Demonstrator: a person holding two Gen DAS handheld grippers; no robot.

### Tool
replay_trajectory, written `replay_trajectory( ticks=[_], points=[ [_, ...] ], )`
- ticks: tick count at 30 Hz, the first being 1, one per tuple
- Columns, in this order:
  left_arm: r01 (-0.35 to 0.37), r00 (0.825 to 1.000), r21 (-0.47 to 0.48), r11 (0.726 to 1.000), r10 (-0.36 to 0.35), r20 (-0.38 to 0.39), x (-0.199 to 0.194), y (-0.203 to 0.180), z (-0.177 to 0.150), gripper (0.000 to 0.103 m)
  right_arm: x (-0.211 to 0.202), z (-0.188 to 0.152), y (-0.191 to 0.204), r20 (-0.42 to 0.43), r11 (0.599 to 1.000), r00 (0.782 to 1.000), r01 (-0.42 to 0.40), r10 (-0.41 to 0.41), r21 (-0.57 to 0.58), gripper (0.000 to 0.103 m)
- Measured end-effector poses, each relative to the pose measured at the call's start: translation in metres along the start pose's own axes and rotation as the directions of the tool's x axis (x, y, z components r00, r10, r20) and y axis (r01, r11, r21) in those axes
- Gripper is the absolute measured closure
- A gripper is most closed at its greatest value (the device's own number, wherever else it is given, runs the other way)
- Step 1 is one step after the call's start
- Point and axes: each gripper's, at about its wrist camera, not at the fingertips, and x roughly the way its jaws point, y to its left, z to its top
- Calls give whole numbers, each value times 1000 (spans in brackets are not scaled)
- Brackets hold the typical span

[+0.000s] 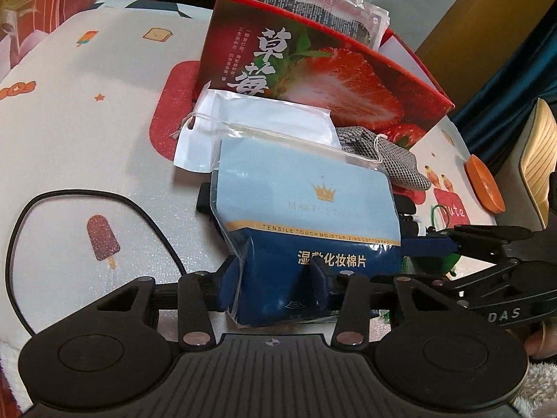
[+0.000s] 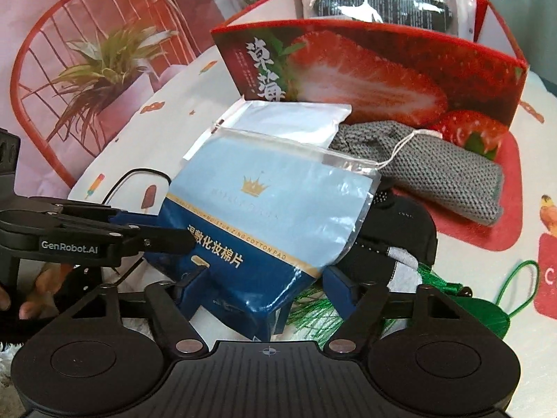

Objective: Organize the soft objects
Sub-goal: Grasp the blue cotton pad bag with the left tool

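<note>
A blue cotton pad bag (image 1: 306,209) (image 2: 271,209) lies on the printed table cover in front of the red strawberry box (image 1: 348,80) (image 2: 383,80). My left gripper (image 1: 276,275) is shut on the bag's near left corner, which dents between the pads. My right gripper (image 2: 264,285) straddles the bag's near right end. Its left finger touches the bag, its right finger stands just off the edge, so it is open. Behind the bag are a white zip pouch (image 1: 243,118) (image 2: 296,118) and a grey knit pouch (image 1: 393,163) (image 2: 435,174).
A clear packet (image 1: 313,3) with dark contents sticks out of the box. A black and white sock-like item (image 2: 400,237) and a green tassel (image 2: 480,310) lie right of the bag. A black cable (image 1: 69,195) loops at the left. An orange disc (image 1: 484,184) sits far right.
</note>
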Motion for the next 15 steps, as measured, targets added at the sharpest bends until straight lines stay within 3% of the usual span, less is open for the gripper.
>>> replay_trajectory(
  ticks=[4,6,11,15],
  points=[
    [-2,1000,-1,1000,2,1,-1,0,0,59,3,-1,-2,-10,1000,1000,-4,4,12,49],
    [-12,1000,10,1000,12,1,0,-3,1,59,3,-1,-2,-6,1000,1000,-5,5,9,63],
    [-27,1000,32,999,26,10,-5,-7,1,60,3,1,-4,11,1000,1000,0,0,3,71],
    [-31,998,54,998,28,49,-18,-12,6,60,-9,5,-1,78,999,997,-2,4,-34,73]
  ],
)
